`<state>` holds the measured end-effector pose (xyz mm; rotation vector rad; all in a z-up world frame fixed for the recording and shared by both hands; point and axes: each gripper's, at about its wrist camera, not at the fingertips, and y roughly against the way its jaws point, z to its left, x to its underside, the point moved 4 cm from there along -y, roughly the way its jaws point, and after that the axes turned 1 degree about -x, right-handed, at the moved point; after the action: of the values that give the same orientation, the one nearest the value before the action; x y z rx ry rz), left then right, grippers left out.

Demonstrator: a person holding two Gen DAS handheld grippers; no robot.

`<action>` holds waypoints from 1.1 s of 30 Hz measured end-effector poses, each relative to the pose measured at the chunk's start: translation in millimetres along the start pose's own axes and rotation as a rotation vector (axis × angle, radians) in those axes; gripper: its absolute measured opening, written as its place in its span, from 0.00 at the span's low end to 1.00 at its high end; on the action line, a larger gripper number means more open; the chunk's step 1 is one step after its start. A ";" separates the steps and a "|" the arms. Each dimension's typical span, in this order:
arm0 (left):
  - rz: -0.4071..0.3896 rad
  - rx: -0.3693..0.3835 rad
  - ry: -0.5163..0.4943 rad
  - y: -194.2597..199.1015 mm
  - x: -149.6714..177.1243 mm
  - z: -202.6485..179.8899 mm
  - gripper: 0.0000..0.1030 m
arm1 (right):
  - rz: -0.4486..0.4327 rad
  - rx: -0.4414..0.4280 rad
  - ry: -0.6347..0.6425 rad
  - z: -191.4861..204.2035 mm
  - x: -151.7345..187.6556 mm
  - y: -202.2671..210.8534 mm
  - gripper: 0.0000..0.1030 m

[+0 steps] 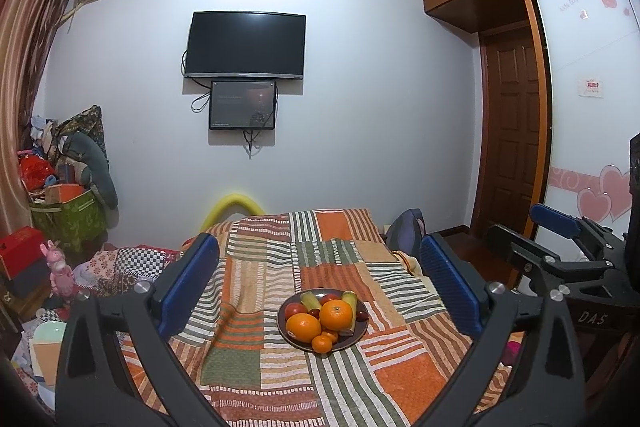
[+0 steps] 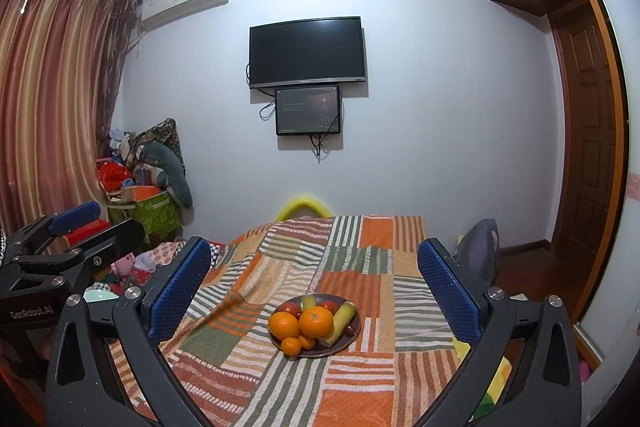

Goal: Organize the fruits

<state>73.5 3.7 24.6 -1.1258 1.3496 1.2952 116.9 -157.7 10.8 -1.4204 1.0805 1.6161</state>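
A dark plate (image 1: 363,325) (image 2: 352,337) sits on the striped patchwork bedspread (image 1: 280,379) (image 2: 360,379). It holds two large oranges (image 1: 336,314) (image 2: 316,321), smaller oranges (image 1: 322,343), greenish bananas (image 1: 310,301) (image 2: 342,317) and red fruits (image 1: 294,309). My left gripper (image 1: 320,243) is open, its blue pads wide apart on either side of the plate and short of it. My right gripper (image 2: 316,247) is open in the same way. Nothing is between either pair of pads. Each gripper shows at the edge of the other's view: the right gripper (image 1: 516,223), the left gripper (image 2: 118,219).
A TV (image 1: 246,45) and a smaller screen hang on the far wall. Boxes, bags and toys (image 1: 64,195) pile up left of the bed by the curtain. A wooden door (image 1: 516,131) and wardrobe stand on the right, and a backpack (image 2: 480,247) leans by the bed's far right corner.
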 end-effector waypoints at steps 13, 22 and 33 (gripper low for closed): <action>0.017 0.006 0.006 -1.5 1.3 0.8 1.00 | -0.004 0.004 -0.004 -1.8 0.1 -0.2 1.00; 0.016 0.005 0.000 -0.4 0.8 -1.9 1.00 | -0.002 0.005 -0.016 -4.0 -0.2 0.1 1.00; 0.016 0.026 -0.012 0.4 0.2 -5.1 1.00 | -0.005 0.007 -0.024 -5.2 -1.6 1.2 1.00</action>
<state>72.9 -1.4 24.6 -1.0896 1.3655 1.2903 118.1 -162.9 12.3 -1.3946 1.0667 1.6201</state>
